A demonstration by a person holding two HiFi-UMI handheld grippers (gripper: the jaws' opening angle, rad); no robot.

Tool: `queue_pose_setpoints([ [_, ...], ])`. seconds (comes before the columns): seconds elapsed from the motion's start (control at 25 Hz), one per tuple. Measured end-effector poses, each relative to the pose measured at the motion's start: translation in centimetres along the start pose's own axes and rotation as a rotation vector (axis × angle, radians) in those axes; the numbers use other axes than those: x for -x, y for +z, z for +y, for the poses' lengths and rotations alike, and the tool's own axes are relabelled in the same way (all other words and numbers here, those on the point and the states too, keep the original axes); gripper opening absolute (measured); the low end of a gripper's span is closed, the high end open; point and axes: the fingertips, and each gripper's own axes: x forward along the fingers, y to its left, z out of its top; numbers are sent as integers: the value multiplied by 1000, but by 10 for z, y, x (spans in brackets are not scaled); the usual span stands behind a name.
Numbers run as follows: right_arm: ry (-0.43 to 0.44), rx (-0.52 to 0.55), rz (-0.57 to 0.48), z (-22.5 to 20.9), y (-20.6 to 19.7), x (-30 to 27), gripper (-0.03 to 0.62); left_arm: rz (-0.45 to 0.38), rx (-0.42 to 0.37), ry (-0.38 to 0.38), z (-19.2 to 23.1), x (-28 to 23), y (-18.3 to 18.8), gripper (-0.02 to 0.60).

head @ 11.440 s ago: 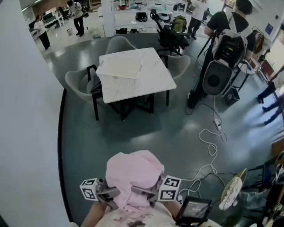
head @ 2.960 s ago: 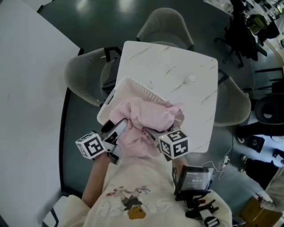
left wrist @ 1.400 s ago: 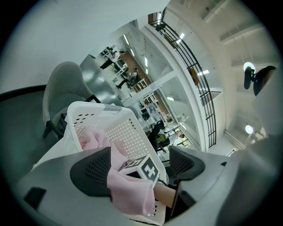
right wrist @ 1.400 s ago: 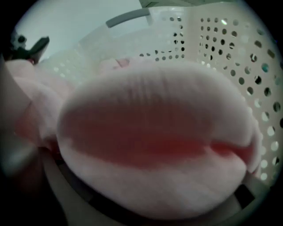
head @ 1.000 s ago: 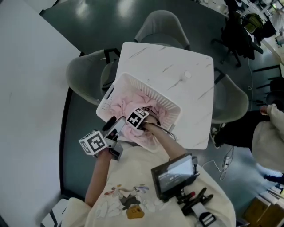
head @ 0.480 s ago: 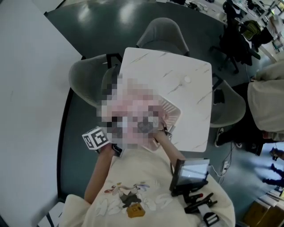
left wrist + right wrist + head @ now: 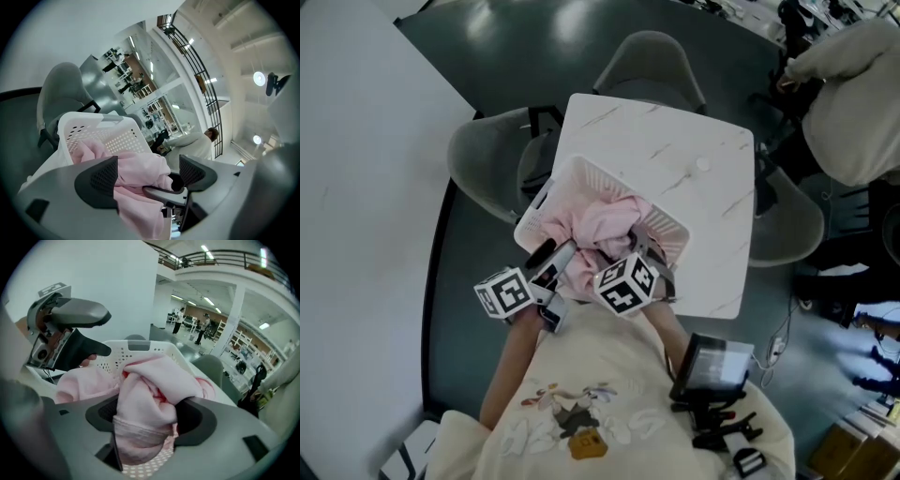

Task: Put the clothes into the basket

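Right gripper (image 7: pixel 149 417) raised from basket (image 7: pixel 140 348), pink garment (image 7: pixel 154 380) clamped in its jaws | left gripper (image 7: pixel 149 171) spread, unclamped | garment judged soft, light: bunched folds preferred.

Large open lab or office hall, polished grey floor (image 7: pixel 487 37), marble-topped surface (image 7: pixel 675 178) ringed by grey shell chairs (image 7: pixel 649 61), railed mezzanine (image 7: pixel 220 258), distant shelving (image 7: pixel 241 343), standing people (image 7: pixel 179 320).

We look down on a white marble-topped bench (image 7: pixel 675 178) with grey shell chairs (image 7: pixel 652 61) at three of its sides, on a dark, glossy floor (image 7: pixel 464 337) that mirrors bright lamps. A plain white wall (image 7: pixel 366 234) runs along our left. Farther off, a railed gallery (image 7: pixel 220 258) crosses under strip lights (image 7: pixel 205 248).
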Motion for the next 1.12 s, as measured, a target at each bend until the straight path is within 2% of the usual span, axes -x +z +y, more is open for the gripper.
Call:
queue_pose_setpoints([
  [0.12,-66,35,-55,-9,15,18,328,2,-1,0,1,2,-3,417],
  [0.24,-18,29,-109,0,30,33,328,-6,10,-9,0,5,-2,417],
  [0.32,52,29,-138,11,33,40,328,-17,21,-13,-2,7,-2,417],
  [0.52,369,17,-170,58,23,58,328,-41,35,-4,-3,16,2,417],
  [0.6,434,36,-170,73,19,59,328,-48,41,-3,-3,19,3,417],
  [0.68,461,54,-153,85,12,54,328,-50,40,3,-2,20,1,417],
  [0.84,479,75,-125,101,8,38,325,-45,32,14,-3,25,-4,417],
  [0.88,457,91,-111,101,7,33,300,-46,30,13,-4,26,-5,417],
  [0.92,416,111,-102,96,5,27,203,-46,30,12,-6,27,-6,416],
  [0.96,370,130,-95,89,3,21,59,-46,29,11,-7,28,-7,410],
  [1.04,305,150,-72,73,-4,10,35,-47,18,-1,-12,30,-9,392],
  [1.12,235,127,-34,48,-13,-1,34,-50,-9,-51,-20,30,-11,369],
])
